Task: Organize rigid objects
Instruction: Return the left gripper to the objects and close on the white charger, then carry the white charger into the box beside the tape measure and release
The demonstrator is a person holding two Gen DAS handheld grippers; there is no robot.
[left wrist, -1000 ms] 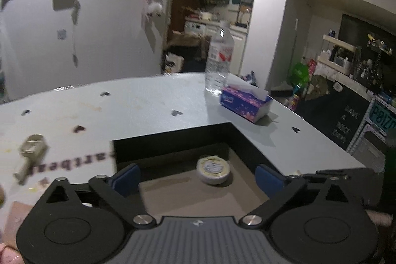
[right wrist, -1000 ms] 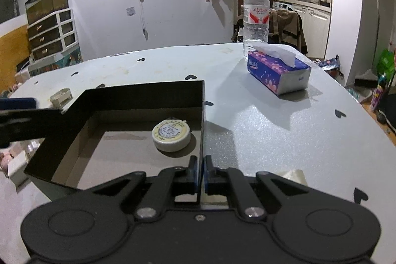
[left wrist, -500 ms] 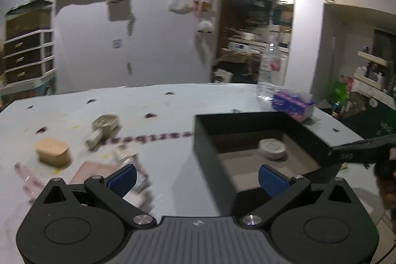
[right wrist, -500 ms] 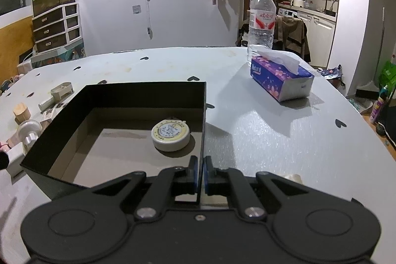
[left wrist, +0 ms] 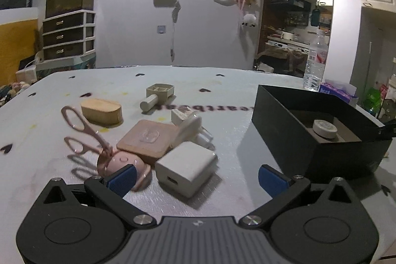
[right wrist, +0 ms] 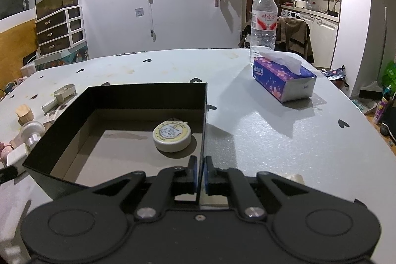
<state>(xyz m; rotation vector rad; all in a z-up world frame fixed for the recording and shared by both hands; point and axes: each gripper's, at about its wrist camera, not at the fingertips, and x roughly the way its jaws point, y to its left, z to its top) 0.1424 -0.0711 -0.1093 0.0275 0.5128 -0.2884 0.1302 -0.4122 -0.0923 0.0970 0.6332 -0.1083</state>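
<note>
My right gripper (right wrist: 200,173) is shut on the near right wall of the black box (right wrist: 148,95), which holds a round white tape measure (right wrist: 172,136). My left gripper (left wrist: 196,177) is open just in front of a white charger cube (left wrist: 185,166) on the table. Around the cube lie a pink round item (left wrist: 121,163), a pink eyelash curler (left wrist: 81,132), a pink flat case (left wrist: 148,137), a wooden oval block (left wrist: 101,111), a beige stamp-like piece (left wrist: 158,93) and a white plug (left wrist: 190,124). The box (left wrist: 314,130) stands to the right of them.
A tissue pack (right wrist: 283,82) and a water bottle (right wrist: 263,21) stand at the far right of the grey table (right wrist: 272,140). A small scrap (right wrist: 294,178) lies near the right gripper. The table edge curves off on the right.
My left gripper has swung left from over the box and come down close to the pile of small objects. The right gripper keeps its hold on the box wall.
</note>
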